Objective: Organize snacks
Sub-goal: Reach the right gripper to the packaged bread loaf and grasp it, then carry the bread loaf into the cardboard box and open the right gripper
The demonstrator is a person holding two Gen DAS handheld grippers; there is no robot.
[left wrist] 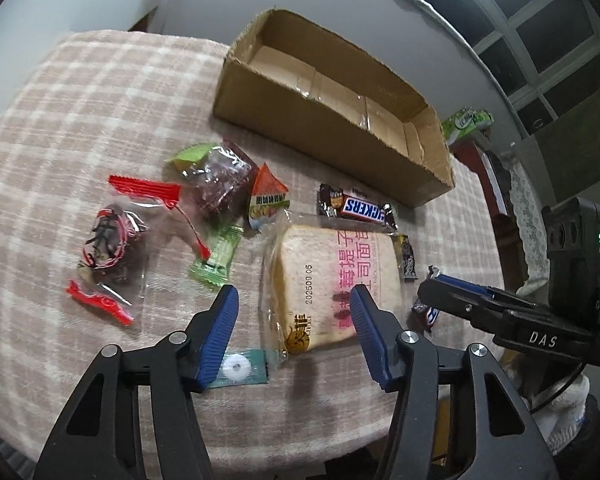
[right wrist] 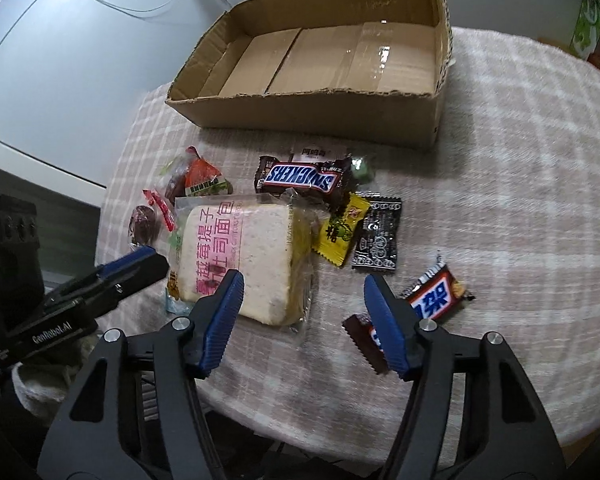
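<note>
An open cardboard box [left wrist: 380, 152] [right wrist: 436, 116] stands empty at the far side of the checked tablecloth. In front of it lie loose snacks: a wrapped toast slice [left wrist: 332, 280] [right wrist: 240, 256], a Snickers bar [left wrist: 360, 210] [right wrist: 300, 176], a second Snickers bar [right wrist: 428, 296], yellow [right wrist: 340, 232] and black [right wrist: 380, 236] candies, a red-sealed dark sweet [left wrist: 112, 248], and a green candy [left wrist: 216, 258]. My left gripper [left wrist: 294, 300] is open, hovering over the near end of the toast. My right gripper [right wrist: 304, 284] is open, above the cloth between the toast and the second Snickers.
A dark jelly pack [left wrist: 220, 180] and an orange triangular packet [left wrist: 266, 198] lie left of the toast. A teal sachet [left wrist: 240, 368] sits near the left gripper. A green box [left wrist: 466, 120] stands off the table to the right. The table edge runs close below both grippers.
</note>
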